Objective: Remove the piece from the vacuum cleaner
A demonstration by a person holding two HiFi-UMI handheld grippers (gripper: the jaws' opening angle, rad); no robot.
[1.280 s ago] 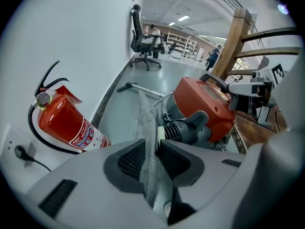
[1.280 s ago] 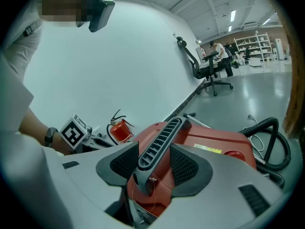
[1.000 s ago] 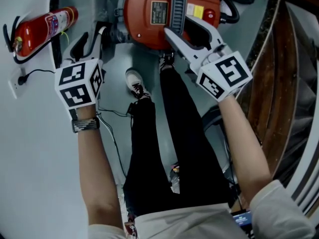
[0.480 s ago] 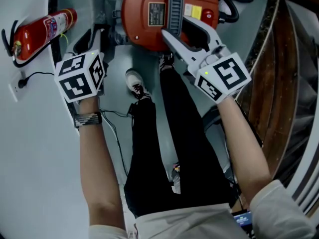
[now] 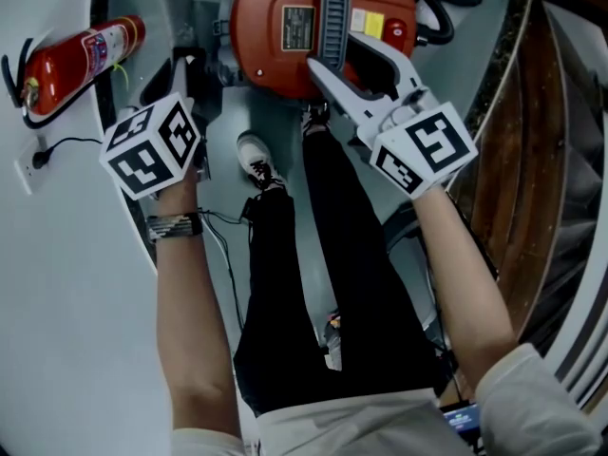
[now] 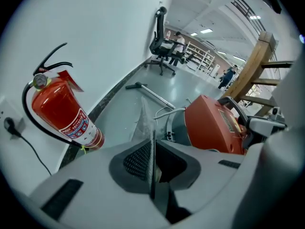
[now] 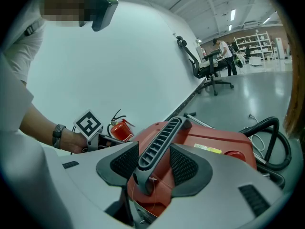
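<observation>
The orange vacuum cleaner [image 5: 285, 27] stands on the floor in front of my feet, its grey ribbed handle [image 5: 332, 12] on top. My right gripper [image 5: 356, 60] is shut on that handle [image 7: 159, 137], one pad on each side. My left gripper [image 5: 190, 69] is at the cleaner's left side. Its jaws have just been closing and now pinch a thin grey sheet-like piece [image 6: 145, 120], seen edge-on between the pads in the left gripper view. In the head view this piece [image 5: 179, 17] rises beside the cleaner's body [image 6: 209, 123].
A red fire extinguisher [image 5: 81, 55] lies by the wall at left, near a wall socket with a black cable [image 5: 38, 155]. A black hose [image 5: 446, 8] coils right of the cleaner. Wooden framing [image 5: 532, 141] runs along the right. A wand [image 6: 152, 92] lies on the floor farther off.
The left gripper's jaws have gone from wide open to closed on the thin grey piece, and its marker cube has rolled. The right gripper has kept still on the handle.
</observation>
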